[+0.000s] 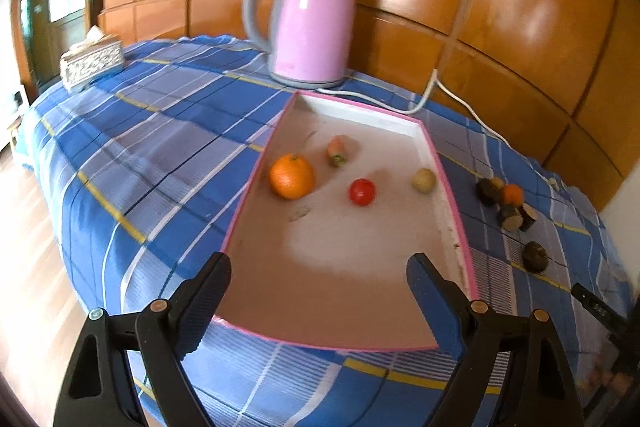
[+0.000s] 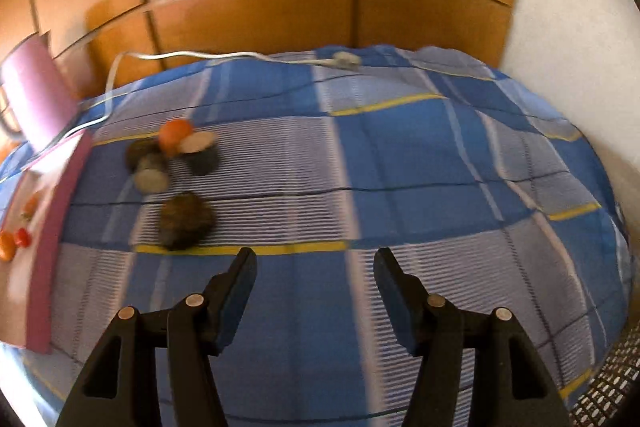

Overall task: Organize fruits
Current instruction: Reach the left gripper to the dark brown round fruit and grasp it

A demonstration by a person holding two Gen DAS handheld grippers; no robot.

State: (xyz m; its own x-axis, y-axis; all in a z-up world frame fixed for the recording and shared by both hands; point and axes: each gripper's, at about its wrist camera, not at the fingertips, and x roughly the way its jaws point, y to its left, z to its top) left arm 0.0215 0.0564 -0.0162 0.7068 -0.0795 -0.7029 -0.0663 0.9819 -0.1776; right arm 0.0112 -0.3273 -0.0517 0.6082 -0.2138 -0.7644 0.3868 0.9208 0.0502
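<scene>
Lying inside pink-rimmed tray point(image 1: 450, 187): orange point(image 1: 291, 176), red tomato point(image 1: 362, 191), pale round fruit point(image 1: 424, 180), small strawberry-like piece point(image 1: 337, 151). Sitting right of tray on checked cloth point(image 1: 160, 131): dark fruit cluster point(image 1: 506, 203), lone dark fruit point(image 2: 186, 221). Standing behind tray: pink kettle point(image 1: 310, 19). Hovering over tray's near end: left gripper point(image 1: 318, 291), jaws wide apart, gripping nothing. Hovering right of tray: right gripper point(image 2: 316, 281), jaws apart, gripping nothing.

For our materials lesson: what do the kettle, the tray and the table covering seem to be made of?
Kettle: probably glossy pink plastic or painted metal; it shows a bright highlight.
Tray: likely matte card or foam board, judging by its thin white walls with pink edges.
Tablecloth: woven fabric; ribbed, wrinkled checks.
</scene>
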